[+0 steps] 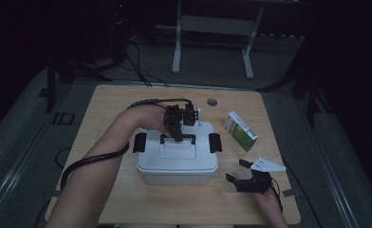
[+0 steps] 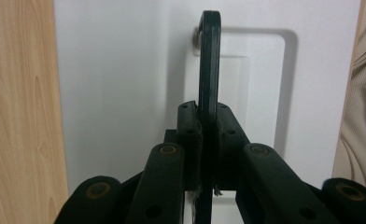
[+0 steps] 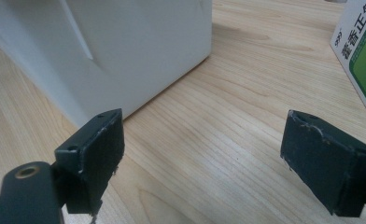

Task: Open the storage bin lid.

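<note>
Box [image 1: 177, 164] mid tabletop [image 1: 113, 102]; carton [image 1: 240, 131] right of box; handle [image 1: 178, 138] on box lid.

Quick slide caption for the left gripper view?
Left gripper clamped on the black handle of the white box lid.

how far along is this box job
Done: the left gripper has closed on the black handle of the white box. In hand: that grip; the lid looks seated and the side latches down. The right gripper rests open on the table, empty. Left, probably: lifting or opening the box.
</note>
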